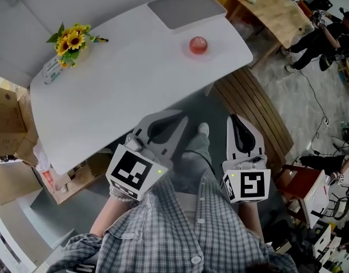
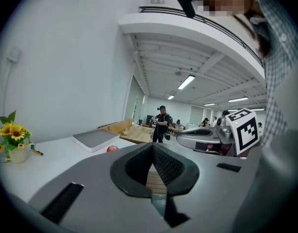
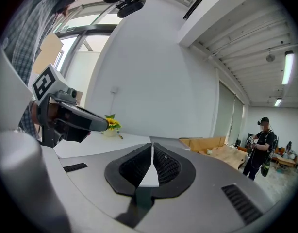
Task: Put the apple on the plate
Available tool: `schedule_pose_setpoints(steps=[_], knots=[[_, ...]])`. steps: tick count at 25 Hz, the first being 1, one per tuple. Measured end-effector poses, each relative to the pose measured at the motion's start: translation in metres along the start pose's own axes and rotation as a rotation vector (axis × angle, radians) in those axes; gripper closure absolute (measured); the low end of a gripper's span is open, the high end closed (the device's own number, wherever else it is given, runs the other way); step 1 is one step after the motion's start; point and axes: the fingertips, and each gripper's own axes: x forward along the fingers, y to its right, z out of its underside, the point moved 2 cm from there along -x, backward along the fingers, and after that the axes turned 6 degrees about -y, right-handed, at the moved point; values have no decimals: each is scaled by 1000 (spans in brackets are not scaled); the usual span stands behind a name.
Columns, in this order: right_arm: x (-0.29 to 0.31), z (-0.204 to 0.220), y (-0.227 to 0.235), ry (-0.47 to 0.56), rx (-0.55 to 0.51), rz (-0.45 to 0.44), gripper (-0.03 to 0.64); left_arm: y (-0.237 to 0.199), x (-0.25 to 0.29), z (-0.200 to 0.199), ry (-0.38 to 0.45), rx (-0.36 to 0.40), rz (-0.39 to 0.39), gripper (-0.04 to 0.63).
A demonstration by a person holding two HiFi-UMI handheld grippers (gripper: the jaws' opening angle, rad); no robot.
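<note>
On the far side of the one white table [image 1: 123,78], a single flat grey slab [image 1: 186,8] lies at the back edge, out of the way of the work. Short of the table's near edge, the person holds two grippers close to the body, probably because the approach has not begun. The left gripper [image 1: 177,117] has its jaws pressed together with nothing between them, and the right gripper [image 1: 234,119] is likewise closed and empty. One pot of sunflowers [image 1: 71,40] stands at the table's left end, well apart from the rest. The one red apple [image 1: 198,44] sits near the slab, inside a faint pale round outline [image 1: 185,50] that may be the plate. Whether it is cannot be told.
</note>
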Motion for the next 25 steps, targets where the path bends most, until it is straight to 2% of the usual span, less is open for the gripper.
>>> schedule_pose_setpoints(steps=[10,17,22,25], knots=[[60,-5,50,-2,-15,-109,589,-27,61,-24,-19,-38,-88,586],[103,-11,105,-3,-48,-196,589,-41,114,-41,-27,-110,-177,586],[128,-14,143,0,-80,-260,589,-51,153,-59,6,-174,-229,586],[142,-13,167,8,-96,-301,589,-55,174,-69,23,-185,-283,586]])
